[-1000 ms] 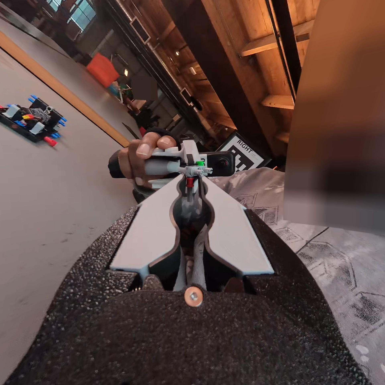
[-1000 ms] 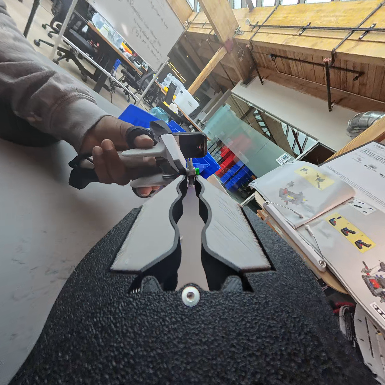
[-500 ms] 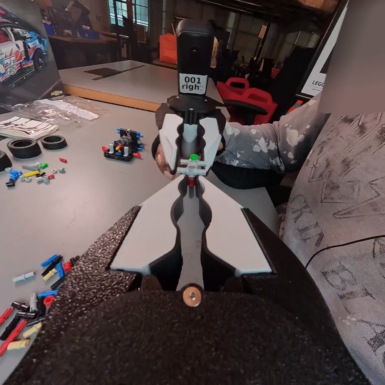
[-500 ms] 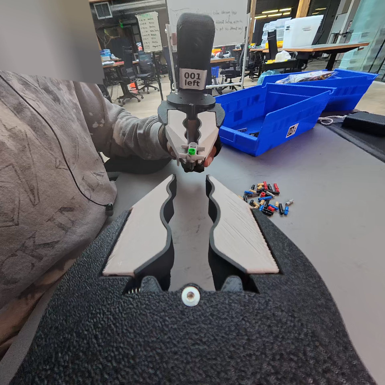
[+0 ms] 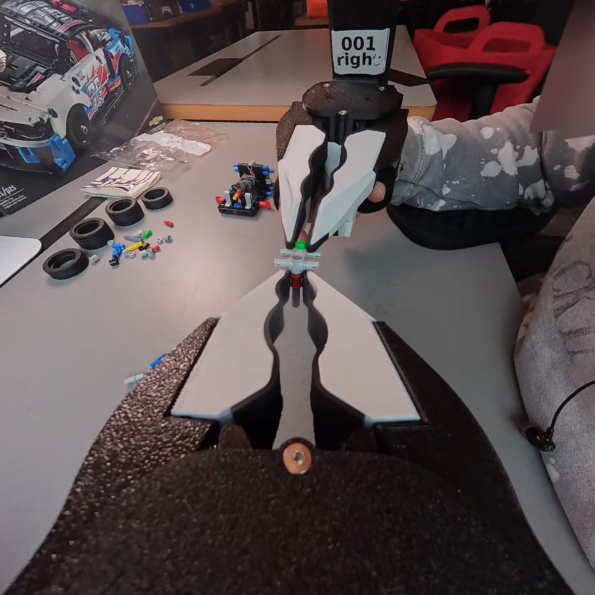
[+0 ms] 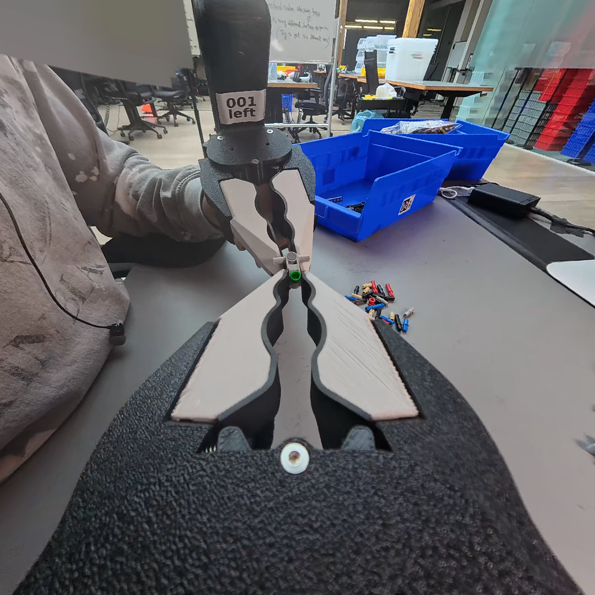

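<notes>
Looking along the left gripper (image 5: 296, 278): jaws drawn narrow, pinching the red bush (image 5: 295, 280) at the near end of a small piece held up in the air. Sitting just past the tips, the grey cross connector (image 5: 297, 261), joined to that bush. Meeting it from the far side, the right gripper (image 5: 299, 247), jaws likewise closed thin, nipping the green pin (image 5: 300, 245), touching the connector's far face; seated fully or not, impossible to tell. Hanging tip to tip above the grey table (image 5: 161, 322), clear of it. Lying farther off to one side, loose coloured pins (image 6: 376, 302) and blue bins (image 6: 386, 180); to the other, black tyres (image 5: 93, 231), a small black frame build (image 5: 246, 193), and, leaning beyond, a printed car box (image 5: 64, 80).
</notes>
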